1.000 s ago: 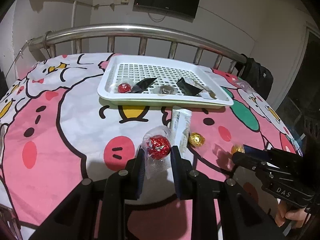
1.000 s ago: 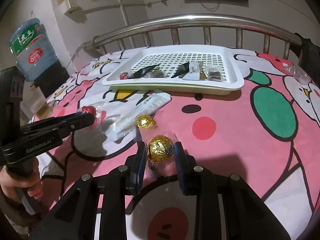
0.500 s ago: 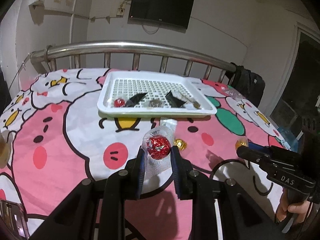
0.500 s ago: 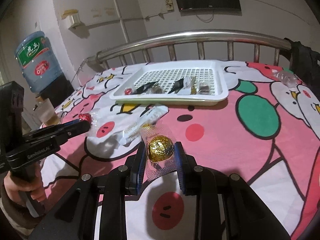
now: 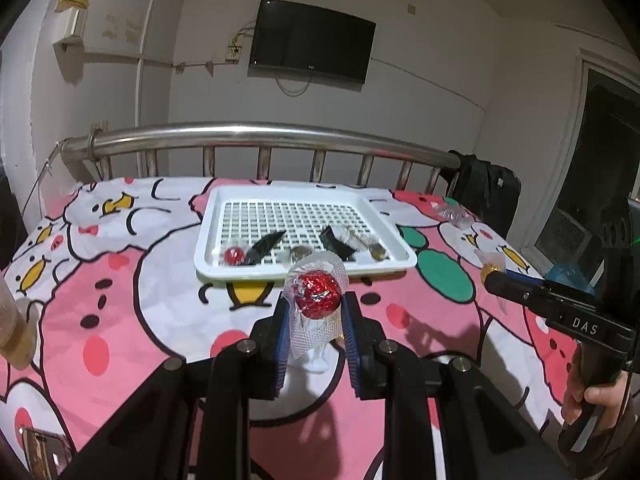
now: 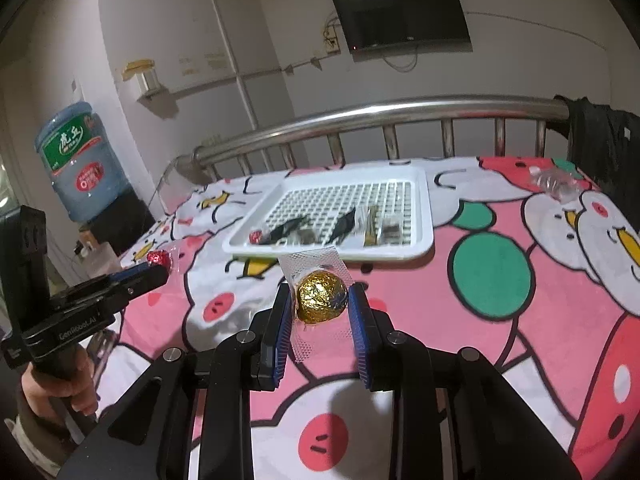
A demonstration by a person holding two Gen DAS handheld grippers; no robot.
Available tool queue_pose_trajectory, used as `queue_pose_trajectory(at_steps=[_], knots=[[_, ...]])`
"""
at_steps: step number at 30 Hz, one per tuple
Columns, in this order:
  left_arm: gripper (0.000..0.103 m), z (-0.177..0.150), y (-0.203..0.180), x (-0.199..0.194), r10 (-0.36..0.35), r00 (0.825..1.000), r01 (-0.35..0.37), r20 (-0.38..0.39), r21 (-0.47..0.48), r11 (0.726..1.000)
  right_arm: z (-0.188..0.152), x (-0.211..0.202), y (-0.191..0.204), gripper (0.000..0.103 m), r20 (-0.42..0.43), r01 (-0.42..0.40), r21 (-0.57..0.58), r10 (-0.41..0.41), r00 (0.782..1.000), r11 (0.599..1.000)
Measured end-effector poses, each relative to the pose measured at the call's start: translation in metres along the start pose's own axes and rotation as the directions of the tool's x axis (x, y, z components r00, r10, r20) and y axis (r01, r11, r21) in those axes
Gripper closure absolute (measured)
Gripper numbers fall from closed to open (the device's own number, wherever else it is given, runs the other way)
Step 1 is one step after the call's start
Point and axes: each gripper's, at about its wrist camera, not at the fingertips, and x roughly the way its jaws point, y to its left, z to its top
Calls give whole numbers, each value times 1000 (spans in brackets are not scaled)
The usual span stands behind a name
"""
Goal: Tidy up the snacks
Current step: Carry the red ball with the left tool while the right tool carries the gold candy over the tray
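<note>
My left gripper point(image 5: 315, 312) is shut on a red foil candy ball point(image 5: 319, 294) in a clear wrapper, held above the bed. My right gripper point(image 6: 322, 308) is shut on a gold foil candy ball point(image 6: 321, 297) in a clear wrapper, also held up. The white slotted tray point(image 5: 304, 273) lies ahead near the headboard and holds a small red candy point(image 5: 234, 255), black wrappers point(image 5: 264, 247) and other small snacks. The right gripper also shows in the left wrist view point(image 5: 489, 276), and the left gripper shows in the right wrist view point(image 6: 162, 270).
A pink cartoon bedsheet point(image 5: 120, 300) covers the bed. A steel headboard rail point(image 5: 260, 134) runs behind the tray. A clear wrapped item point(image 6: 554, 180) lies at the far right corner. A water jug point(image 6: 78, 164) stands left of the bed. A black bag point(image 5: 488, 192) hangs on the rail.
Both grippers have risen off the bed with their candies held. The white stick packet and second gold candy on the sheet have dropped out of sight.
</note>
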Motion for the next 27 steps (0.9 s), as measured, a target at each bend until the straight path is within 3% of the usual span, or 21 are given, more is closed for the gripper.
queue_pose_trajectory(at_steps=[6, 20, 27], knots=[[77, 25, -3, 1, -12, 999, 12, 34, 9, 1000, 24, 2, -1, 77, 14, -13, -8, 13, 1000, 1000], [77, 83, -2, 43, 16, 999, -16, 35, 12, 1000, 85, 35, -11, 77, 10, -21, -9, 21, 1000, 1000], [77, 99, 14, 92, 42, 999, -43, -29, -57, 997, 103, 81, -29, 77, -39, 8, 32, -7, 999, 999]])
